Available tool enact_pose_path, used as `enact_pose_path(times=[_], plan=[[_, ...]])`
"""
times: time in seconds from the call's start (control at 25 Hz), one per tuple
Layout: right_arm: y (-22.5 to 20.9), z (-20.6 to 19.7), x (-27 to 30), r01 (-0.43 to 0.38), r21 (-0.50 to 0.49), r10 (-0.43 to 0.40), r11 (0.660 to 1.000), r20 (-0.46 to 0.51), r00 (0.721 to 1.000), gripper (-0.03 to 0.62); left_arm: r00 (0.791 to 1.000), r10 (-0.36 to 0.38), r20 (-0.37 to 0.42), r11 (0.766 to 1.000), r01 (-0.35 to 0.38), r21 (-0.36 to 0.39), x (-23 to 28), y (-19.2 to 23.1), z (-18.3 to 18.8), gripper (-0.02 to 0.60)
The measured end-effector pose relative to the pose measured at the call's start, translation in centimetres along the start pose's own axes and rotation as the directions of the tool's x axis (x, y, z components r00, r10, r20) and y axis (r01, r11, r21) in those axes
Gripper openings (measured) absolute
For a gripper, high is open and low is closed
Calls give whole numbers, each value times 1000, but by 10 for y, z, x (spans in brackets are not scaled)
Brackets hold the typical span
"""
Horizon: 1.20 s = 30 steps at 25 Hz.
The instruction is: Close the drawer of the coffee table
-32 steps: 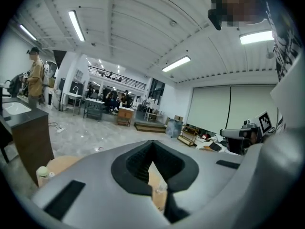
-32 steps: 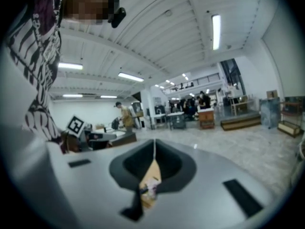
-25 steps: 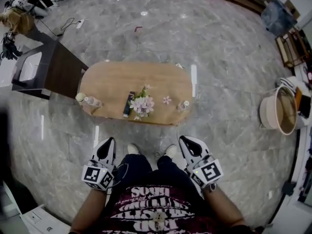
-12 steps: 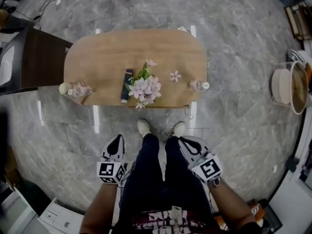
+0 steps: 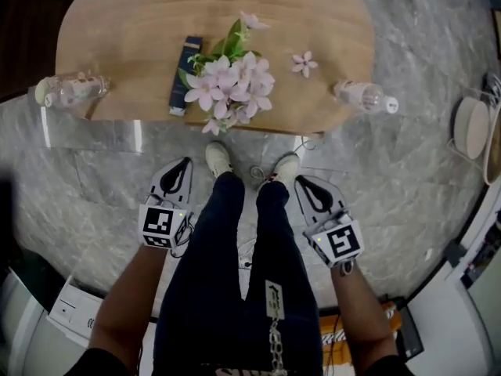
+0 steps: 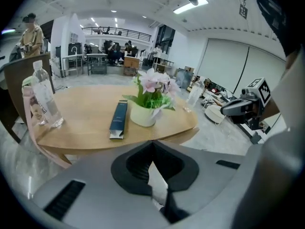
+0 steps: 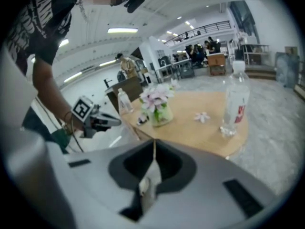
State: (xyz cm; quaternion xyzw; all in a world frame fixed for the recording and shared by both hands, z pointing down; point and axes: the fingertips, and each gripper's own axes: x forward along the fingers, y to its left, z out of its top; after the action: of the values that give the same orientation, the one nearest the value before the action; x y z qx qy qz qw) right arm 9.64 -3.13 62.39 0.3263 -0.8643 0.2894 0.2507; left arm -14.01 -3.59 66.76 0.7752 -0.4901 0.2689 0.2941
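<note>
The coffee table (image 5: 133,30) is an oval wooden top in the upper part of the head view; no drawer shows in any view. My left gripper (image 5: 184,164) hangs shut beside the person's left leg, short of the table's near edge. My right gripper (image 5: 300,181) is shut beside the right leg, also short of that edge. In the left gripper view the shut jaws (image 6: 152,143) point at the table edge (image 6: 86,142), with the right gripper (image 6: 240,108) off to the side. The right gripper view shows shut jaws (image 7: 153,143) below the table (image 7: 200,130). Both hold nothing.
On the table stand a flower pot (image 5: 231,81), a blue box (image 5: 184,74), a loose flower (image 5: 304,63) and two water bottles (image 5: 66,88) (image 5: 364,96). A dark cabinet (image 5: 23,30) flanks the table's left. A white basket (image 5: 472,128) sits right, a white box (image 5: 70,312) lower left.
The camera and both grippers have sunk towards the floor. The table now fills the upper frame, larger and nearer. Both grippers stayed shut beside the legs.
</note>
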Motion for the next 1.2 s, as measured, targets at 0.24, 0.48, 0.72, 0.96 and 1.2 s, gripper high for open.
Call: enact_pose_path(times=[0.24,0.48,0.72,0.96,1.2], plan=[[-40,-67,25,11,-112,-24,994,-119,993,37,997,14,-69,998,-9,61,38,20,-48,21],[-78,-91,44,3,-236,-44,972,-169,985,37,998,35,-57,994,-28,107,72,43,-63,25],[-97,-123,55,1,-308,-83,951,-253,964,139,987,62,-147,984,-35,176,98,68,-94,152],[-130,-144,56,48,-399,-176,916,-291,940,225,979,88,-185,978,-50,203,120,88,-104,253],[-170,-149,71,54,-526,-250,849,-307,918,241,986,21,-165,973,18,230,143,80,-87,255]])
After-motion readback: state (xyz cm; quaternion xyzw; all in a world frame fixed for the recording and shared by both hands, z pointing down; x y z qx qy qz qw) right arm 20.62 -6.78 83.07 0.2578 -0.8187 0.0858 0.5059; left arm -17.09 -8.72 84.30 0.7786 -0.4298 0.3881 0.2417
